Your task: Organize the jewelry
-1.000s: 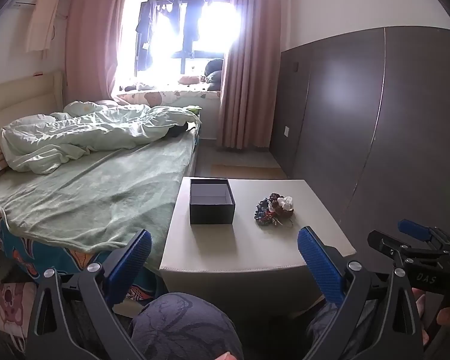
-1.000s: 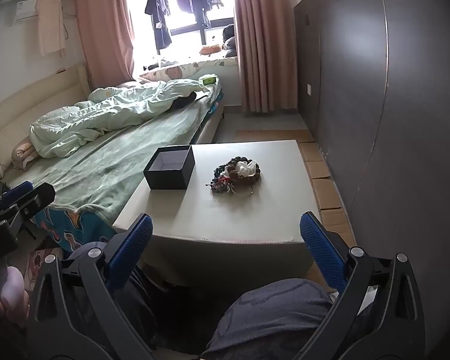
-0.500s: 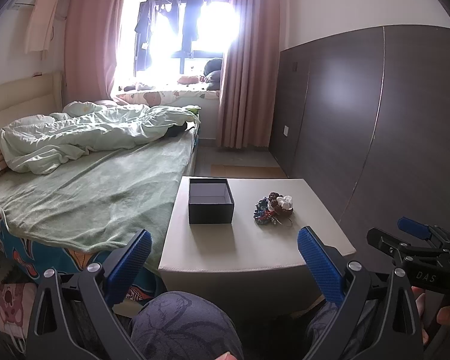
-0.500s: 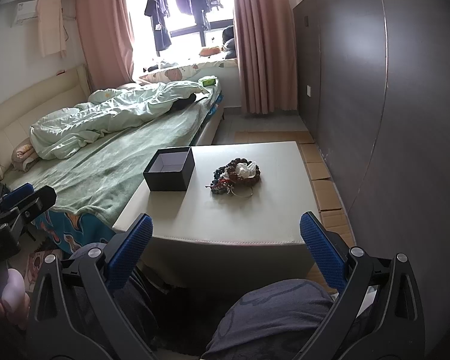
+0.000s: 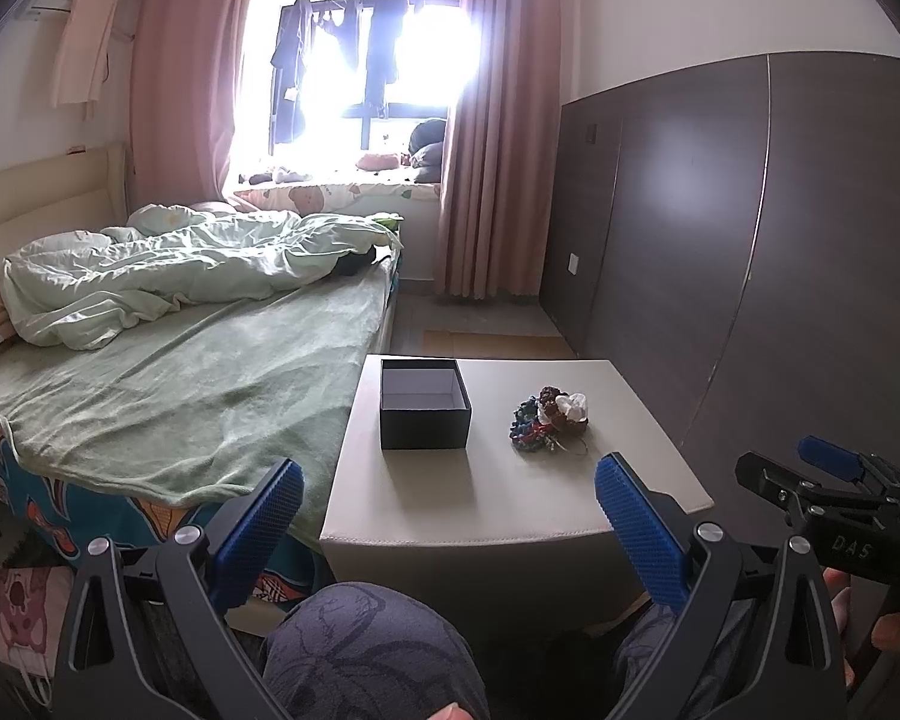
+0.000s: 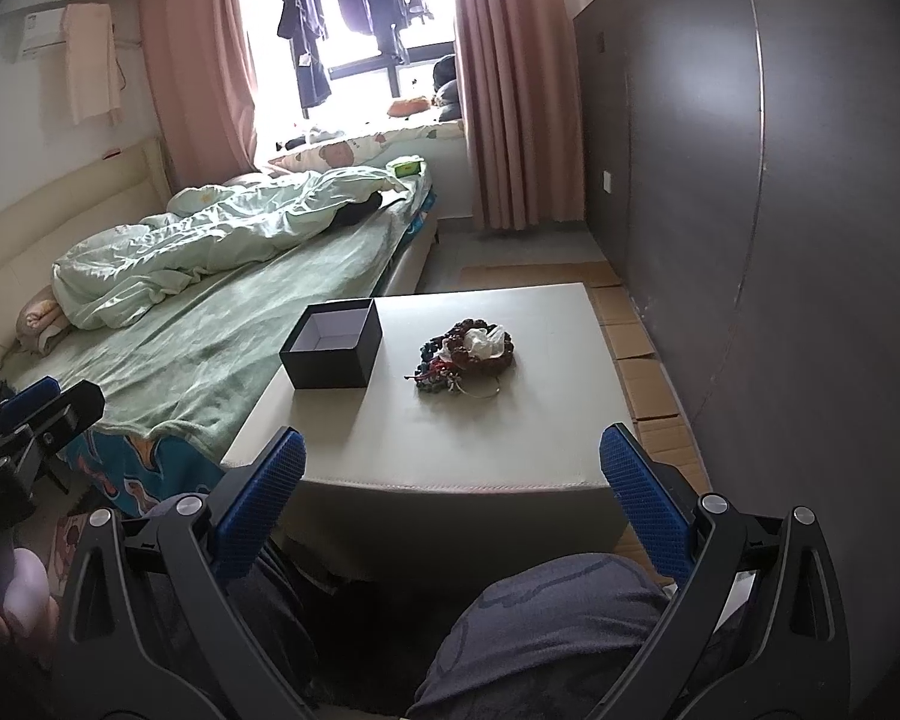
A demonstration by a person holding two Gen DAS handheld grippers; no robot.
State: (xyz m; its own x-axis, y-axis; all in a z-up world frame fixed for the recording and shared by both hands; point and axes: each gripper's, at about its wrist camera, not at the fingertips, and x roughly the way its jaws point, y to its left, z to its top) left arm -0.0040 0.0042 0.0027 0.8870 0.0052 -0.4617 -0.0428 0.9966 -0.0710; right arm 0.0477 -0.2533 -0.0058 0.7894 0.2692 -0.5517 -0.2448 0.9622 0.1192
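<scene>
With both my left claw (image 5: 447,504) and right claw (image 6: 453,477) spread wide and empty short of the tabletop (image 6: 450,444), I aim the right at the tangled jewelry (image 6: 465,354) beside the open black box (image 6: 333,354), pinching one strand rather than the clump.

1. We see a matt black box (image 5: 425,414) that looks like card.
2. Our table (image 5: 498,516) looks smooth, leather-like.
3. The gripper pads (image 6: 645,504) are rough blue rubber.
4. The blanket (image 5: 168,396) is fuzzy cloth.

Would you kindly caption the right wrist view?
Open right gripper faces a table holding an empty black box beside piled jewelry.
</scene>
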